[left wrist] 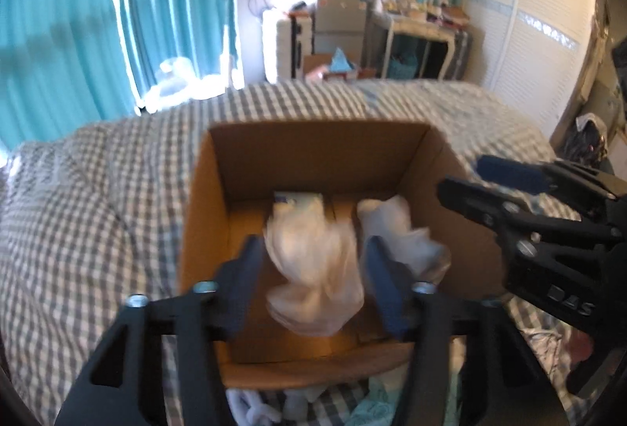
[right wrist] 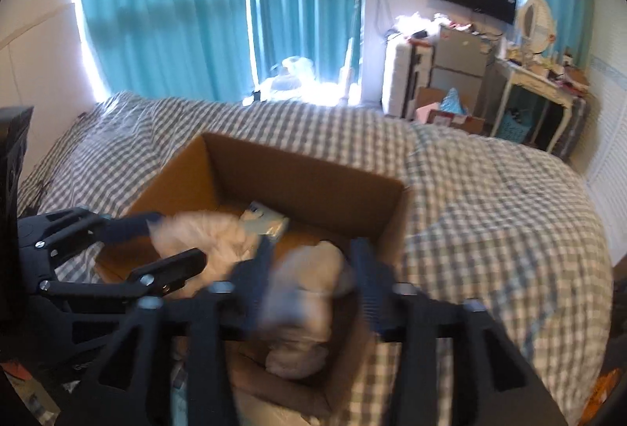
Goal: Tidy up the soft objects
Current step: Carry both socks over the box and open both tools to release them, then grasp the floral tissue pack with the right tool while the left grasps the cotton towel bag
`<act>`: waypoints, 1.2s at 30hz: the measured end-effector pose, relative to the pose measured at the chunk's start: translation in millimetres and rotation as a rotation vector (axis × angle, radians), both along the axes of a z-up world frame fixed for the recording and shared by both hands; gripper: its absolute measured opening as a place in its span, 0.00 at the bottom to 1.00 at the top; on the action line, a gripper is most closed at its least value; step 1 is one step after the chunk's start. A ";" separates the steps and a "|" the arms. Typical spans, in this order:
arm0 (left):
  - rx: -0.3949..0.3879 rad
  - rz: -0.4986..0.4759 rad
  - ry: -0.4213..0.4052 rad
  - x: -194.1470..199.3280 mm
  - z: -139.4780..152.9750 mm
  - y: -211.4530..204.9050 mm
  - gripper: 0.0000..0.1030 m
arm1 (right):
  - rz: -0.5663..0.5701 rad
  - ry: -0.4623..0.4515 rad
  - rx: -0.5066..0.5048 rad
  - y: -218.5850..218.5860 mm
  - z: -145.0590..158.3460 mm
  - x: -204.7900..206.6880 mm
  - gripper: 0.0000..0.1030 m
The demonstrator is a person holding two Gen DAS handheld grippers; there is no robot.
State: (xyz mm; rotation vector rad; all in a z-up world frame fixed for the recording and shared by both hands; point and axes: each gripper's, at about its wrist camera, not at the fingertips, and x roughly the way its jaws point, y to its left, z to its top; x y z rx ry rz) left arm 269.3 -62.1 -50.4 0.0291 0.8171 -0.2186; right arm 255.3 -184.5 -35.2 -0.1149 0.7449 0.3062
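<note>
Left wrist: left tongs (left wrist: 311,279) agape around white cloth (left wrist: 313,269) over box (left wrist: 203,214).

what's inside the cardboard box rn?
Inside the cardboard box: two white soft cloth bundles and a small white-blue packet at the back. Anything beneath them is covered.

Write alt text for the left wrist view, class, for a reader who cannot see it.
The left gripper hangs open over a cardboard box on a checked bed, a white soft item loose between its fingers. The right gripper reaches in from the right.
</note>
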 end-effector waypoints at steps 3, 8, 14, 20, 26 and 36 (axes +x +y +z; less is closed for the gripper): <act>-0.015 0.033 -0.051 -16.4 20.2 4.9 0.67 | -0.032 -0.062 -0.018 -9.8 29.2 -20.6 0.66; -0.028 0.023 -0.119 -58.6 69.8 6.0 0.72 | -0.059 -0.140 -0.024 -24.1 83.6 -66.0 0.91; -0.021 0.038 -0.255 -117.3 129.7 12.0 1.00 | -0.086 -0.211 -0.039 -34.4 148.8 -128.1 1.00; -0.007 0.018 -0.288 -162.8 154.7 13.5 1.00 | -0.103 -0.237 -0.116 -32.9 174.9 -184.8 1.00; 0.013 -0.021 -0.242 -190.6 109.2 6.9 1.00 | -0.092 -0.200 -0.120 -34.1 121.6 -218.8 1.00; 0.060 0.067 -0.124 -190.2 -23.1 16.8 1.00 | -0.111 0.009 -0.045 -36.5 -17.6 -217.6 1.00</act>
